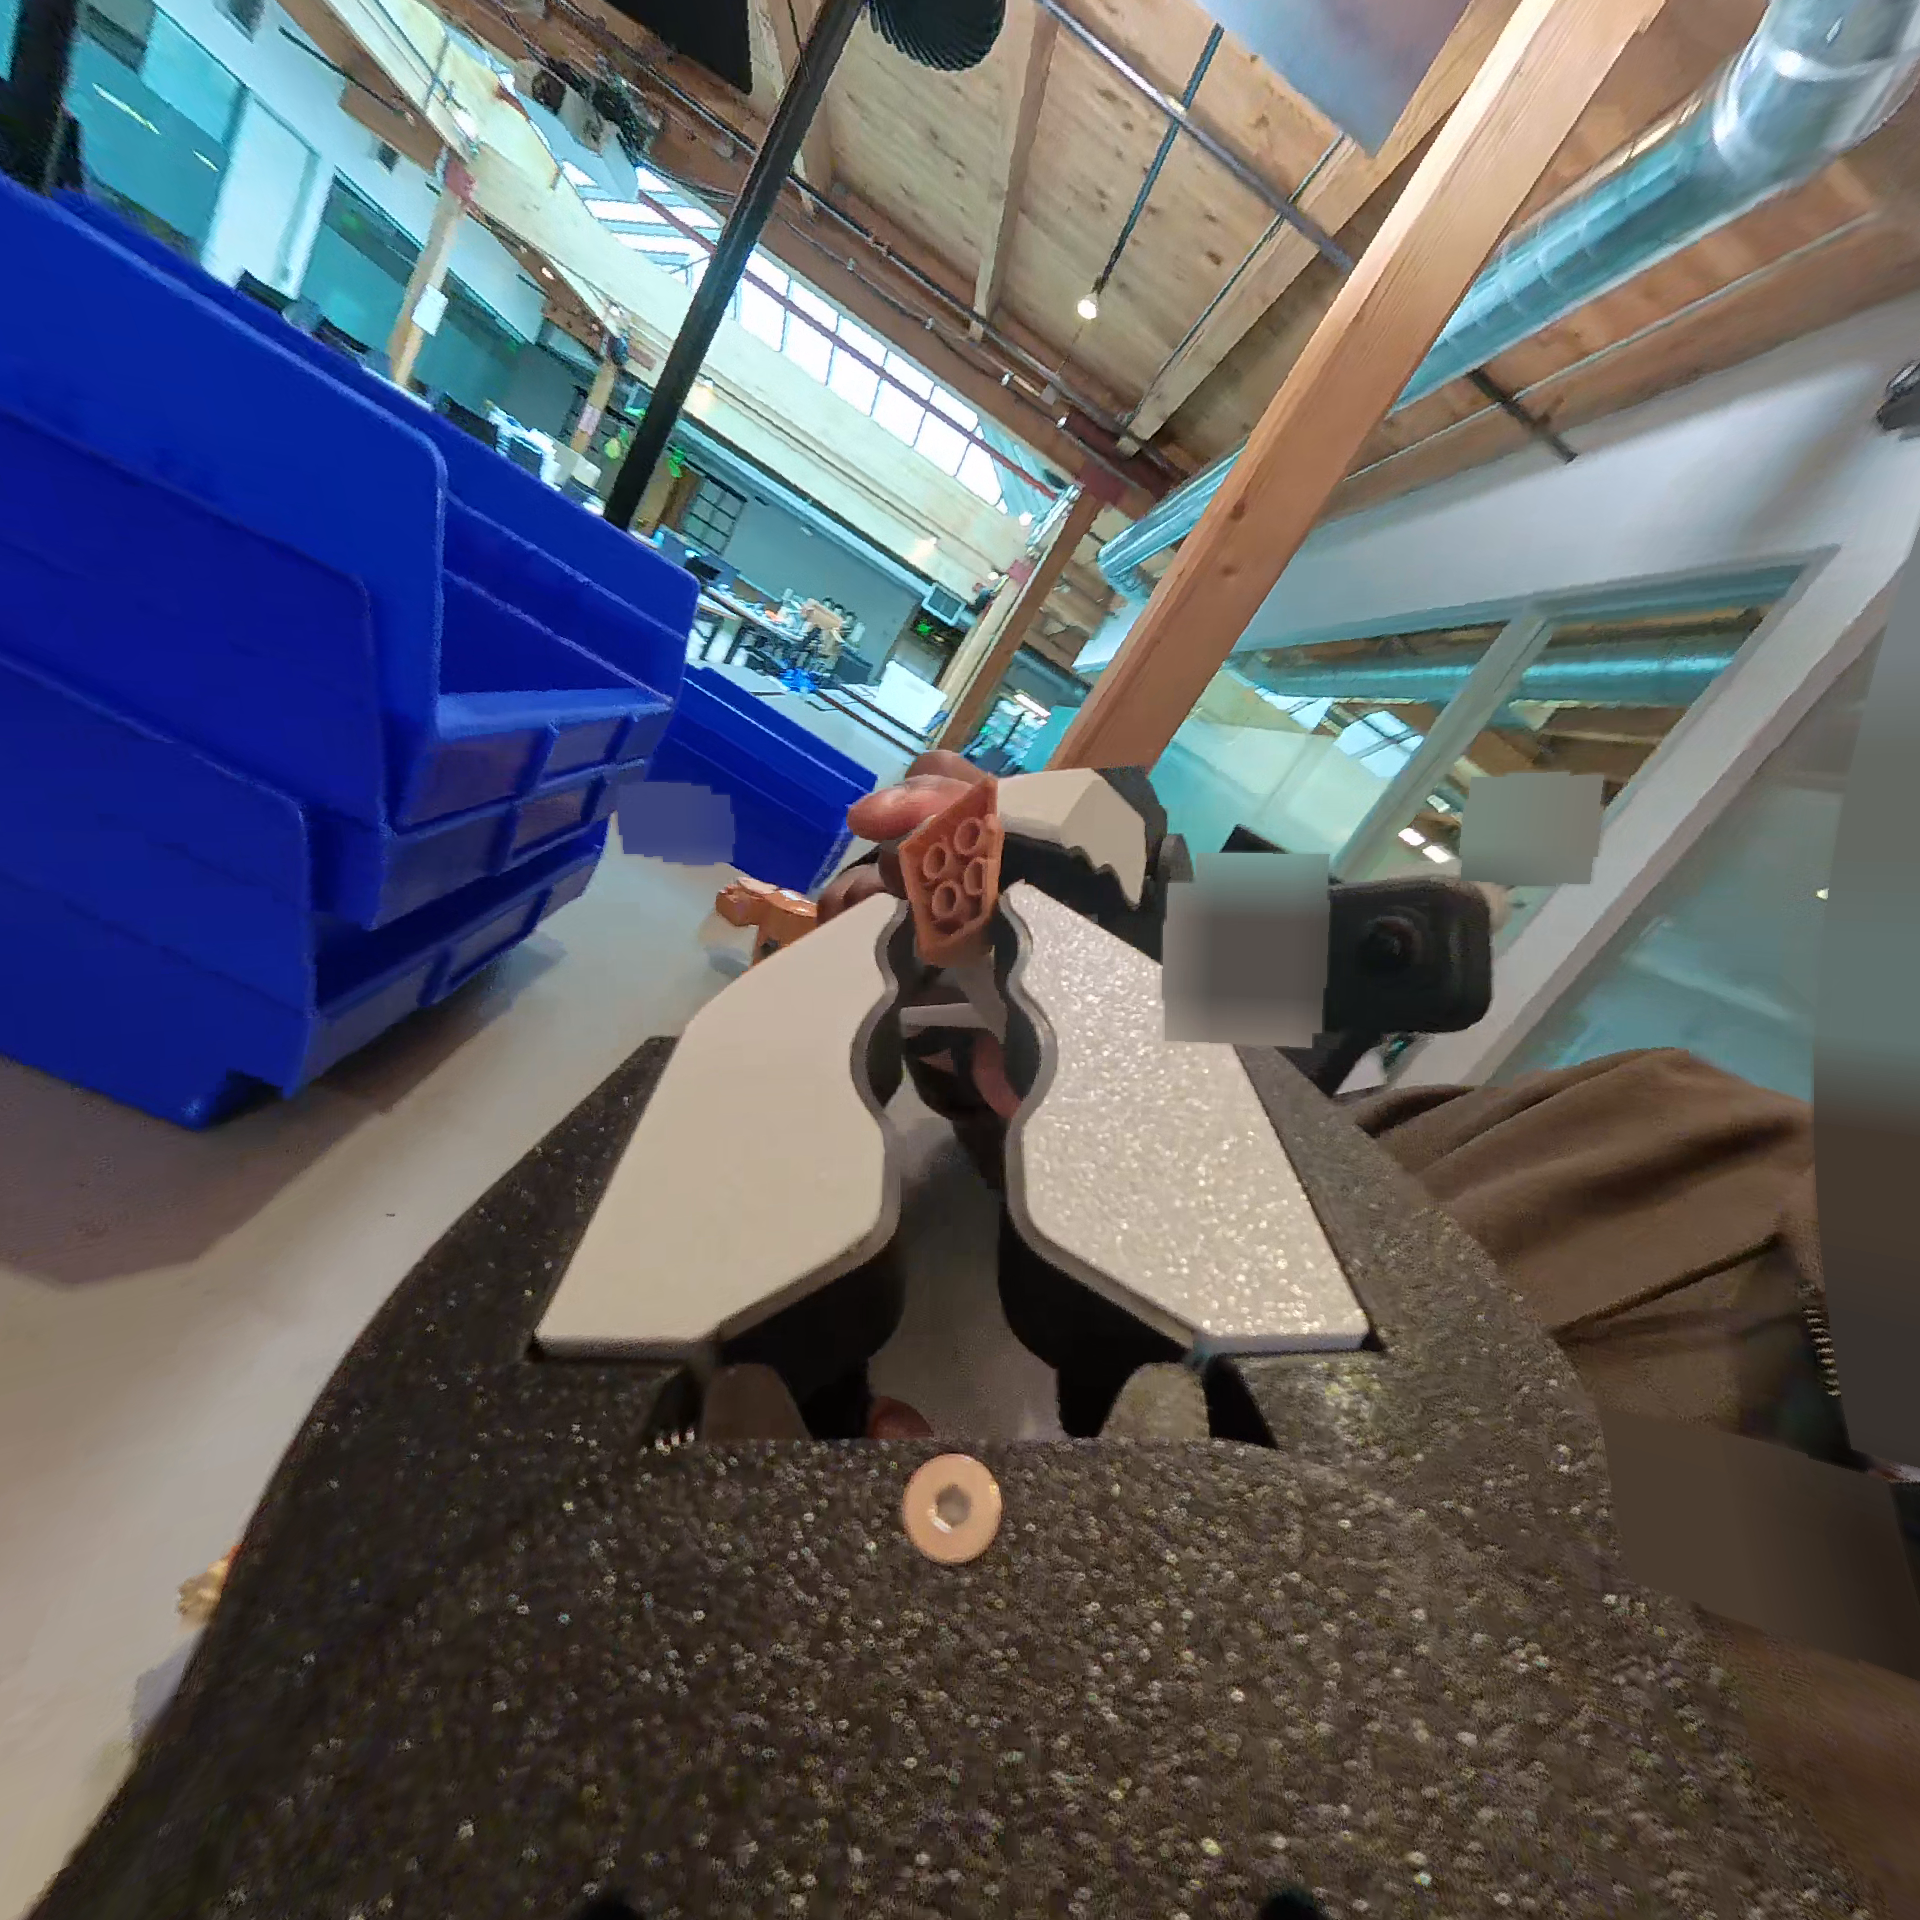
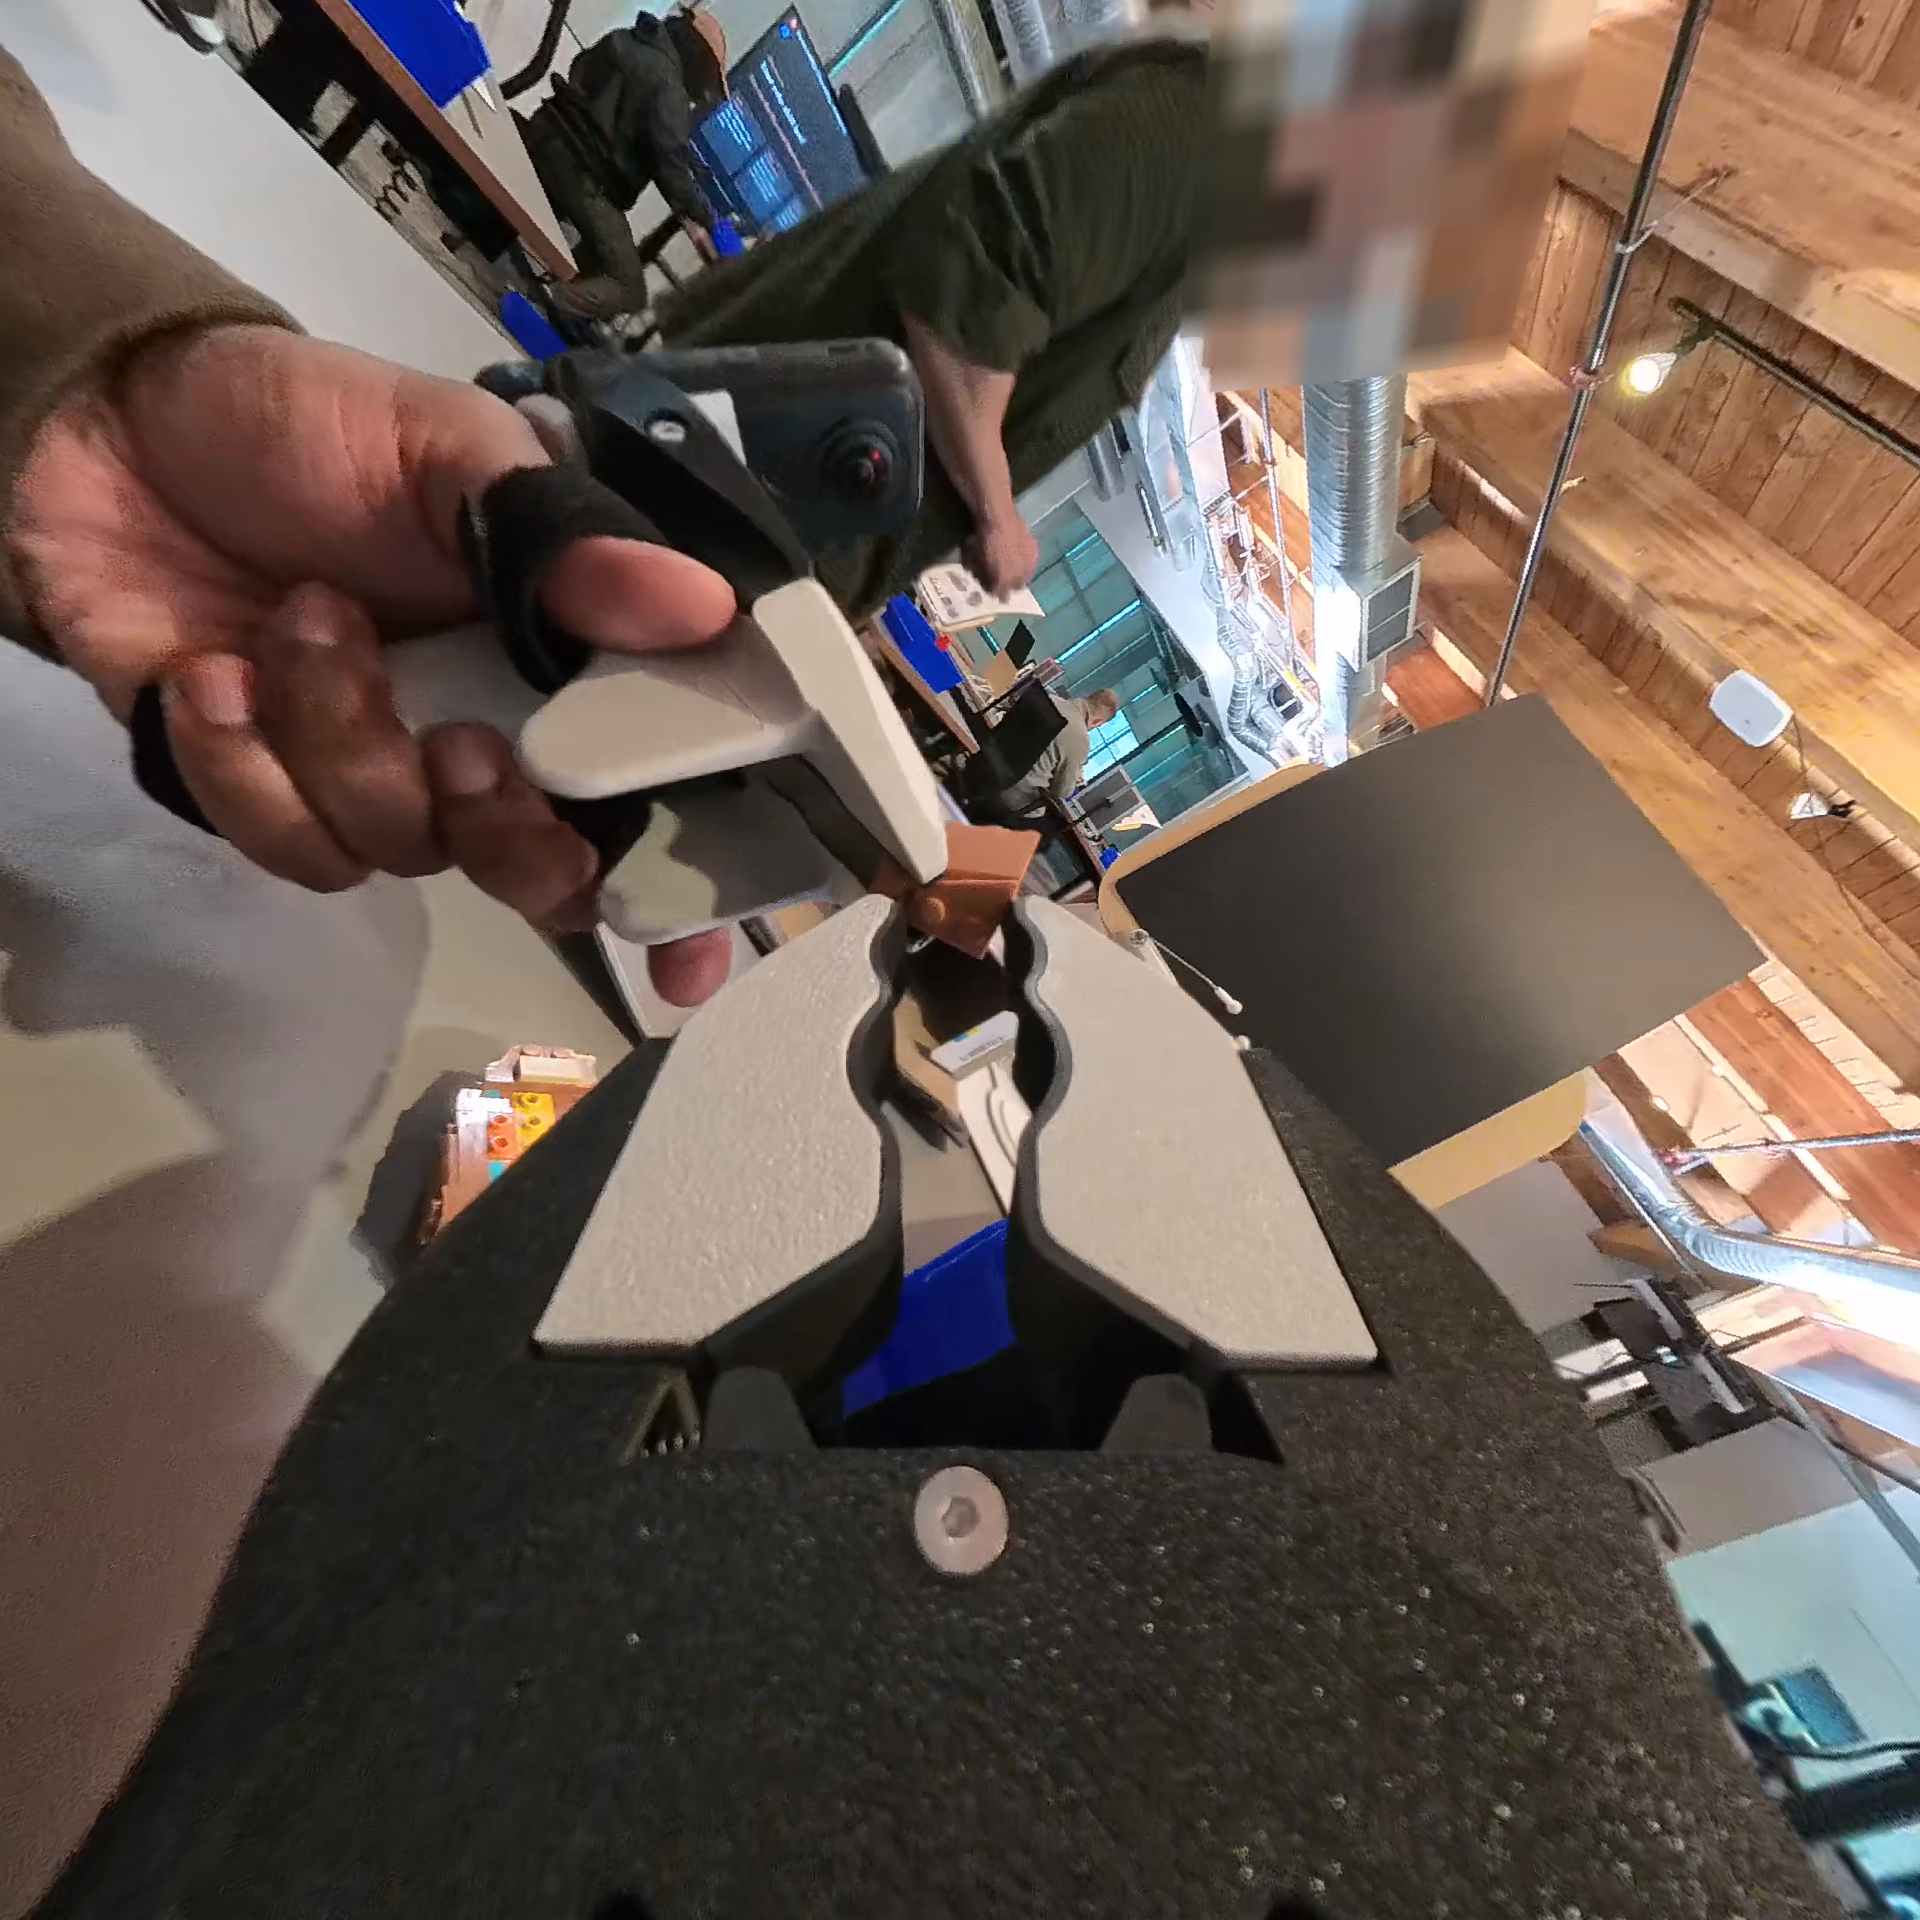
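Note:
In the left wrist view my left gripper point(image 1: 954, 920) is shut on a small brown brick point(image 1: 951, 878) with round studs, held at the fingertips above the table. The right gripper's grey fingers point(image 1: 1070, 821) sit just behind the brick, touching it or nearly so. In the right wrist view my right gripper point(image 2: 958, 920) is shut on a brown brick piece point(image 2: 961, 920). A second brown piece point(image 2: 987, 847) sits against it at the tip of the left gripper's fingers point(image 2: 862, 748), which a bare hand point(image 2: 312, 623) holds. How the two pieces join is hidden.
Stacked blue bins point(image 1: 260, 727) stand at the left on the grey table point(image 1: 260, 1247), with loose brown bricks point(image 1: 764, 909) beyond. A box of coloured bricks point(image 2: 509, 1122) lies below left. A black board point(image 2: 1403, 935) and a standing person in dark green point(image 2: 987, 239) are behind.

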A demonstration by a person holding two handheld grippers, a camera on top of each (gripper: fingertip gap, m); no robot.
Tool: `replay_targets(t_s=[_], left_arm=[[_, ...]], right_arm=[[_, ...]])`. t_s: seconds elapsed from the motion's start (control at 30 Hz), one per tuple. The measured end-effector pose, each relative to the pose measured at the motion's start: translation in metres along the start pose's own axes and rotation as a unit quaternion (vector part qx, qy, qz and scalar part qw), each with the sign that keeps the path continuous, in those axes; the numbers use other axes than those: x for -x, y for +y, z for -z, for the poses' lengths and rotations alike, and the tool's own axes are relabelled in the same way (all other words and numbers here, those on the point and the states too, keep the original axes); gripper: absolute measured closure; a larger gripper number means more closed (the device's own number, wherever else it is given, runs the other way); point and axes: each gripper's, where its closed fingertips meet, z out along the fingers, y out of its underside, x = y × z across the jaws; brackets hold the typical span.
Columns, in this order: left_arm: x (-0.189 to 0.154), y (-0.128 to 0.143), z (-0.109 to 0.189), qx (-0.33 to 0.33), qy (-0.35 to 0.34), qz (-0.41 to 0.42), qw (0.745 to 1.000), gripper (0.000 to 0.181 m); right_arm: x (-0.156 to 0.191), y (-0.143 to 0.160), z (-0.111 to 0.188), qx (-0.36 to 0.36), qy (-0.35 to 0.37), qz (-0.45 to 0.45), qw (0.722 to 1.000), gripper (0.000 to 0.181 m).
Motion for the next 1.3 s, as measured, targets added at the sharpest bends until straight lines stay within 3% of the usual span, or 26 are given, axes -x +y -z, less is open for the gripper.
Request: replay_targets(t_s=[0.27,0.43,0.57,0.7,1.1,1.13,1.3], left_arm=[[-0.004,0.001,0.0,0.024,-0.063,-0.177,0.982,0.167],[-0.006,0.001,0.0,0.034,-0.119,-0.329,0.936,0.168],[-0.003,0.003,0.001,0.057,-0.156,-0.403,0.9,0.169],[0.001,0.009,0.002,0.09,-0.156,-0.395,0.901,0.169],[0.008,0.027,0.002,0.15,-0.117,-0.278,0.942,0.169],[0.009,0.027,0.002,0.153,-0.116,-0.276,0.942,0.169],[0.008,0.027,0.001,0.148,-0.111,-0.261,0.948,0.169]], right_arm=[[-0.005,-0.002,0.003,-0.011,-0.006,-0.038,0.999,0.164],[-0.004,-0.004,0.005,-0.01,-0.003,-0.024,1.0,0.164],[-0.002,-0.002,0.006,-0.001,-0.013,-0.009,1.0,0.165],[0.002,0.001,0.007,0.012,-0.03,0.017,0.999,0.165],[0.015,0.013,0.015,0.039,-0.107,0.039,0.993,0.168],[0.015,0.014,0.016,0.041,-0.11,0.041,0.992,0.175],[0.014,0.014,0.017,0.03,-0.108,0.043,0.993,0.174]])
